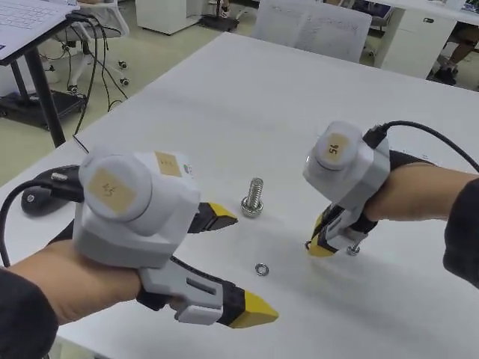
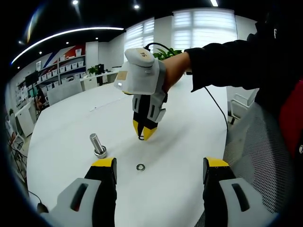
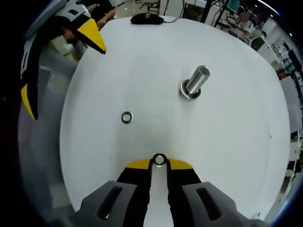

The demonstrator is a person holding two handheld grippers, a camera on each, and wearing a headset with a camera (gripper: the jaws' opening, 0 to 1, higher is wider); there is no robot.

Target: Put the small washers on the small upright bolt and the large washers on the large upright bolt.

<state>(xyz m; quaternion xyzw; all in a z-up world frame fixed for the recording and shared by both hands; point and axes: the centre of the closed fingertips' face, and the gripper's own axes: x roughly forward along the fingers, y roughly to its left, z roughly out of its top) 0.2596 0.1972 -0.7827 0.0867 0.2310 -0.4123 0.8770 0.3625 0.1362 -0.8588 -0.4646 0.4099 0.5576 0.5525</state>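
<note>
The right gripper (image 1: 322, 247) pinches a small washer (image 3: 160, 159) between its tips, low over the worktop (image 1: 299, 97) toward the right edge. The left gripper (image 1: 239, 262) is spread and empty. The large bolt (image 1: 253, 196) in the middle seems to carry a bottom washer (image 3: 189, 92) already. A loose washer (image 1: 261, 269) waits nearer the front edge, so I judge the task is partly done.

On the table (image 1: 247, 97), loose washer (image 1: 261, 269) before the bolt (image 1: 253, 198)

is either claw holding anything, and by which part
The right claw pinches a small washer by its outer edge, between its yellow tips. The left claw is open and holds nothing.
</note>
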